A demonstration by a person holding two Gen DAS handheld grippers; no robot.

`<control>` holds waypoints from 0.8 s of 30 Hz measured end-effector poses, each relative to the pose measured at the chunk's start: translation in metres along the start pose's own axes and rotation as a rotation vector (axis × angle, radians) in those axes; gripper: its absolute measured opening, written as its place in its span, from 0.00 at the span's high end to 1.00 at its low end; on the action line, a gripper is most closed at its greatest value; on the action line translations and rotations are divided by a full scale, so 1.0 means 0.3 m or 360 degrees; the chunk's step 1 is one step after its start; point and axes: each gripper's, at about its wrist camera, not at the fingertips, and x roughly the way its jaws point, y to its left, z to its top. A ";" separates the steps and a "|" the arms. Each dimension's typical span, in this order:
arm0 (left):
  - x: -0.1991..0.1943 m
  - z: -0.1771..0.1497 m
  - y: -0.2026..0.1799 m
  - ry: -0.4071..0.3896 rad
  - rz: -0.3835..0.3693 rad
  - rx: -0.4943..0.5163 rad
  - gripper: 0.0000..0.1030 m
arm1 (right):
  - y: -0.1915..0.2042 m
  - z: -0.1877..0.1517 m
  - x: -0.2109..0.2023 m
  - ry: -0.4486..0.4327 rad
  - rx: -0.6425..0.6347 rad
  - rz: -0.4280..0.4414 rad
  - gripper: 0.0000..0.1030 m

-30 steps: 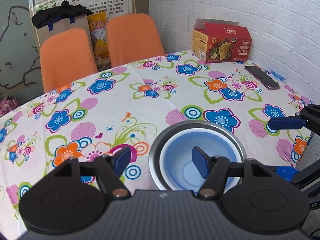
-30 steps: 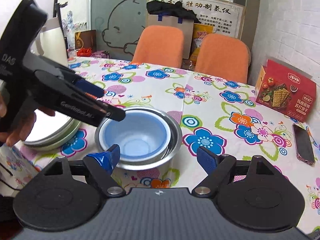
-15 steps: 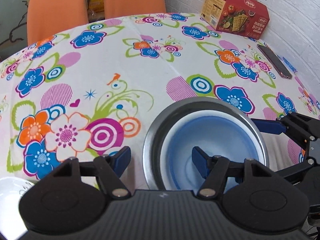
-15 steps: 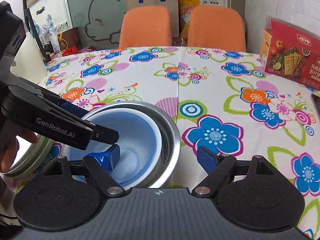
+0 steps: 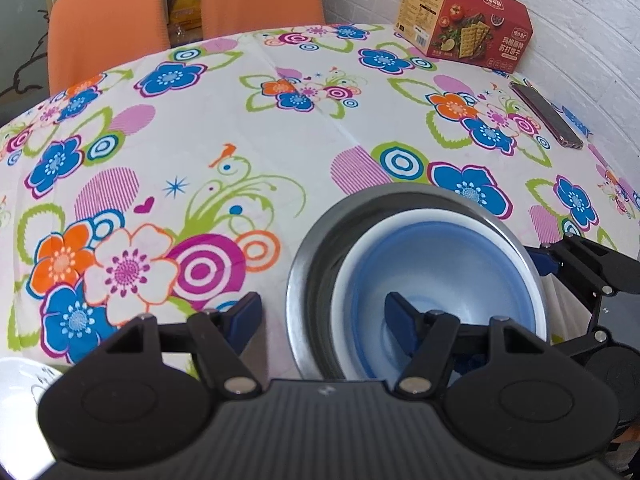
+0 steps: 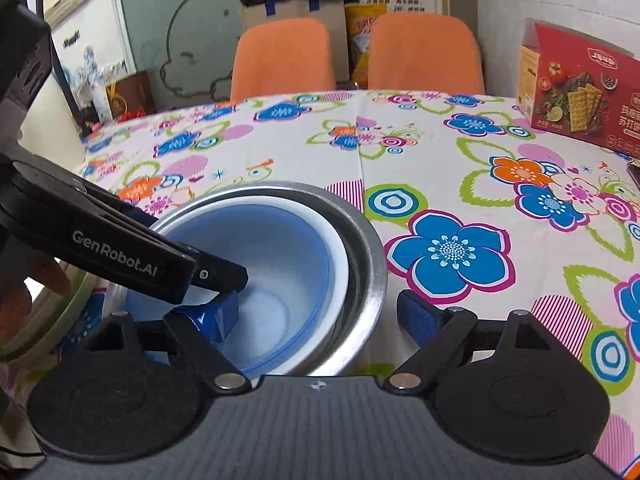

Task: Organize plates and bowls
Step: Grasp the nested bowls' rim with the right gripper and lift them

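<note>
A blue bowl point(image 5: 452, 276) with a white rim sits nested inside a steel bowl point(image 5: 316, 248) on the flowered tablecloth. My left gripper point(image 5: 324, 320) is open and straddles the left walls of both bowls, one finger inside the blue bowl, one outside the steel rim. My right gripper point(image 6: 320, 316) is open and straddles the right walls the same way; the blue bowl point(image 6: 272, 256) and the steel bowl point(image 6: 368, 264) show there too. The left gripper's finger point(image 6: 216, 276) reaches into the bowl in the right wrist view.
A white plate edge point(image 5: 20, 376) lies at the near left, and a steel-rimmed plate point(image 6: 48, 320) sits left of the bowls. A red cracker box point(image 5: 464, 36) and a phone point(image 5: 548, 116) lie at the far right. Two orange chairs point(image 5: 104, 20) stand behind the table.
Both grippers have moved lower and closer over the nested bowls, each with one finger inside the blue bowl. Both stay open.
</note>
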 end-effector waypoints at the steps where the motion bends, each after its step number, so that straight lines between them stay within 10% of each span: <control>1: 0.000 -0.001 -0.002 -0.0002 0.0006 0.0008 0.35 | 0.001 0.005 0.003 0.0009 -0.0002 -0.0002 0.28; 9: 0.000 -0.006 -0.010 -0.0009 0.0025 0.0004 0.35 | 0.004 0.000 -0.009 0.0016 0.0047 0.0071 0.33; 13: -0.007 -0.003 -0.025 -0.0007 -0.0014 -0.0002 0.58 | 0.011 0.000 -0.007 -0.0009 0.0023 0.0072 0.47; 17: -0.011 0.007 -0.020 -0.0004 -0.0016 -0.0080 0.58 | 0.023 0.013 -0.002 0.0004 0.0005 0.0074 0.57; 24: -0.240 0.083 -0.029 -0.0204 0.0006 -0.0078 0.58 | 0.074 0.108 -0.127 -0.0166 -0.0093 0.0019 0.57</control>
